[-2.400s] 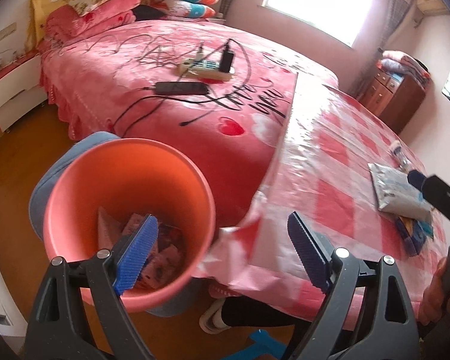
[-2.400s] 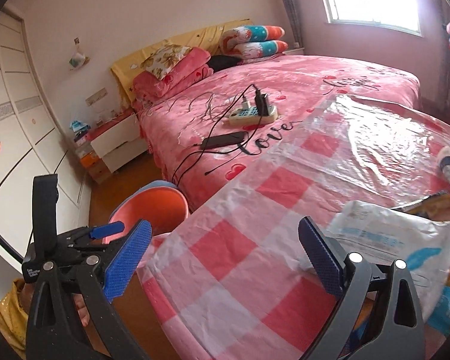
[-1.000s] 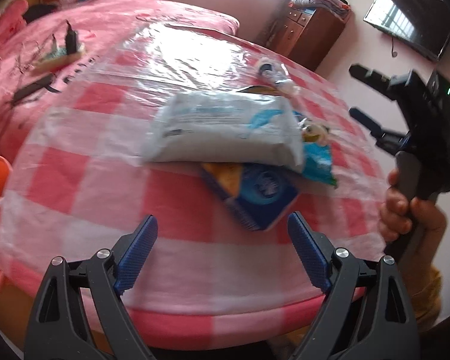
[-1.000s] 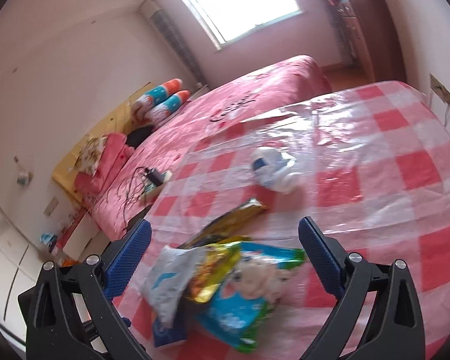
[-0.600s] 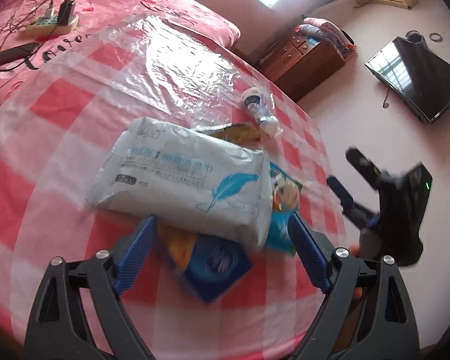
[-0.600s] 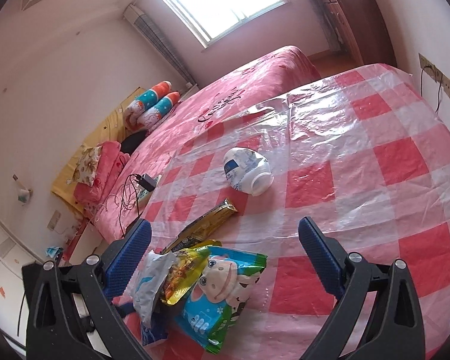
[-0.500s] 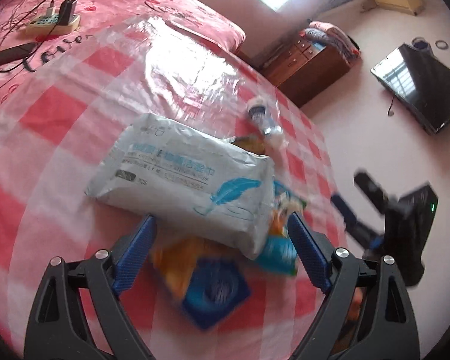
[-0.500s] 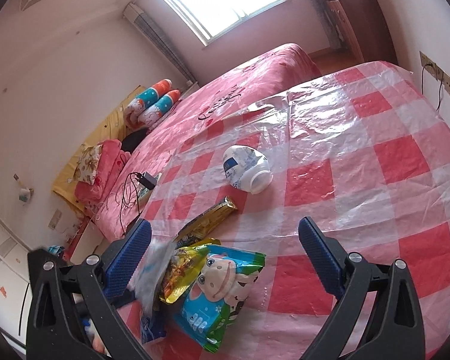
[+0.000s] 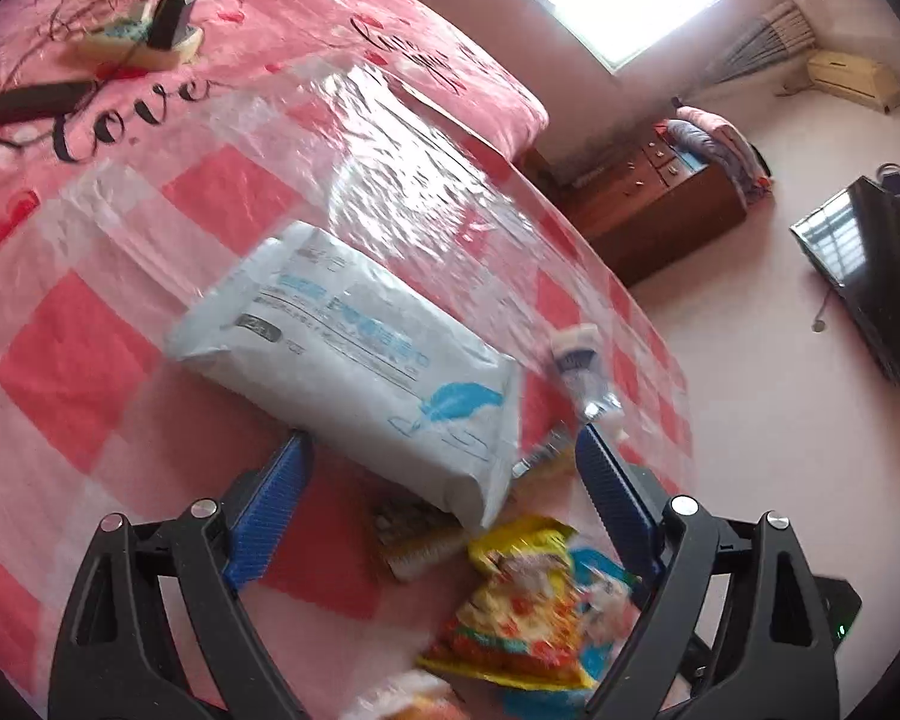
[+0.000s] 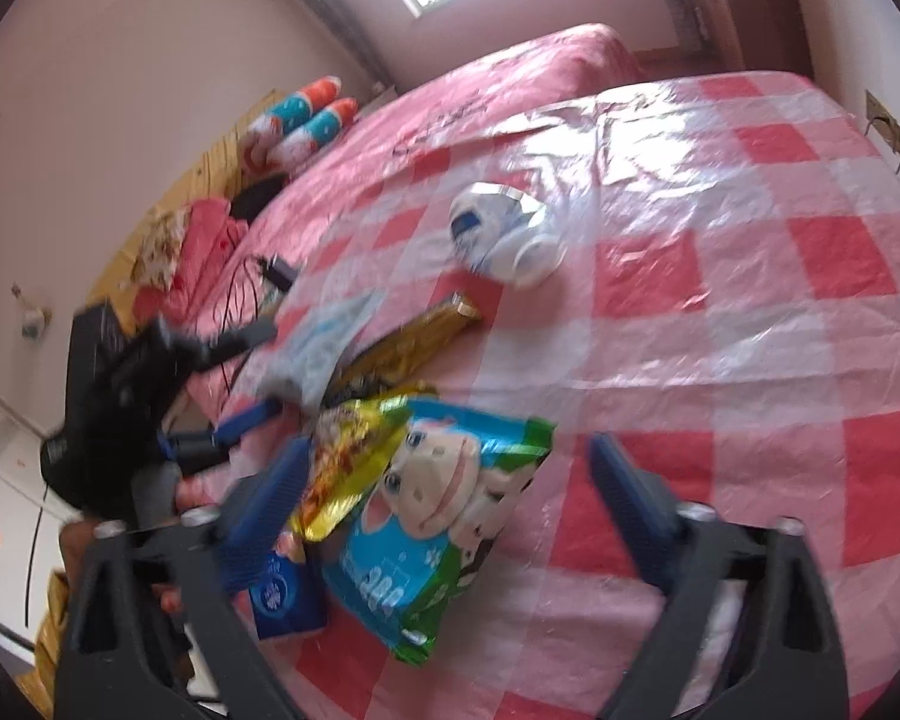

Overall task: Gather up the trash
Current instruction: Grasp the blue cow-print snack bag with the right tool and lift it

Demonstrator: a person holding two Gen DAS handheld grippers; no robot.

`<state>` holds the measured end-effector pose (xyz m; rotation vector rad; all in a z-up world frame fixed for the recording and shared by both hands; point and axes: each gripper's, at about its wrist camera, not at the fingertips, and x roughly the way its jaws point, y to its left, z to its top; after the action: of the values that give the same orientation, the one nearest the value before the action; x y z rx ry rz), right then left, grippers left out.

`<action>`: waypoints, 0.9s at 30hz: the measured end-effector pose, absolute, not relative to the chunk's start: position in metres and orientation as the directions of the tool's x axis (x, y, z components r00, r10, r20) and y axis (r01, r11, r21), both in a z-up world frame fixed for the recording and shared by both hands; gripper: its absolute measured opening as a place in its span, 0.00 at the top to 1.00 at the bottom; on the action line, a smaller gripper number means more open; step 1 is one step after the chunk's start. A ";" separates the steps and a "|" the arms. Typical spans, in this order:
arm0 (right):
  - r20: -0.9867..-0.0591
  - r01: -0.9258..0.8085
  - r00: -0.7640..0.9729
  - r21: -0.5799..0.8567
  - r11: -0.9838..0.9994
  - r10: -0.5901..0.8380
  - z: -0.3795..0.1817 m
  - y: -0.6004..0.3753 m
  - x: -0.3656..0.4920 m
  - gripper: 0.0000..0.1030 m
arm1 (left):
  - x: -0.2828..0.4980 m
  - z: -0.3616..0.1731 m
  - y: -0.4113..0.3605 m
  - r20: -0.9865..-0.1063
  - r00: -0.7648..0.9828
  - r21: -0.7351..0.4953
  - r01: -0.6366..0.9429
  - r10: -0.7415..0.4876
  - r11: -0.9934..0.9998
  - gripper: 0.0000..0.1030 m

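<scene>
On the checked tablecloth (image 10: 750,312) we see the trash heaped; our left gripper (image 9: 438,480) gapes around the white pack (image 9: 354,360), our right gripper (image 10: 450,480), jaws just narrowing, straddles the cow-print bag (image 10: 444,504) untouched.

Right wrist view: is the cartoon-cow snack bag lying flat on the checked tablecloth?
Yes: the cartoon-cow snack bag lies flat on the checked tablecloth, beside a yellow wrapper.
</scene>
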<state>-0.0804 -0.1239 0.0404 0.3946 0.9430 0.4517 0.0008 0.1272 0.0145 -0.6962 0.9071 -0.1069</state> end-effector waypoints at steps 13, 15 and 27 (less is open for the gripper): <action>-0.734 -0.227 0.527 0.364 0.903 0.428 0.031 -0.099 -0.085 0.33 | -0.042 0.031 0.102 -0.736 0.533 -0.511 -0.035 -0.417 0.859 0.14; -0.741 -0.240 0.535 0.327 0.914 0.406 0.031 -0.094 -0.085 0.33 | -0.049 0.033 0.091 -0.732 0.508 -0.522 0.011 -0.454 0.853 0.14; -0.763 -0.191 0.583 0.203 0.960 0.278 0.028 -0.124 -0.073 0.28 | -0.034 0.015 0.052 -0.779 0.428 -0.478 0.067 -0.458 0.876 0.14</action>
<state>-0.0727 -0.1245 0.0276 0.1030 0.9079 0.2744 -0.0337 0.0517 0.0150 -0.4067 1.0861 -0.3391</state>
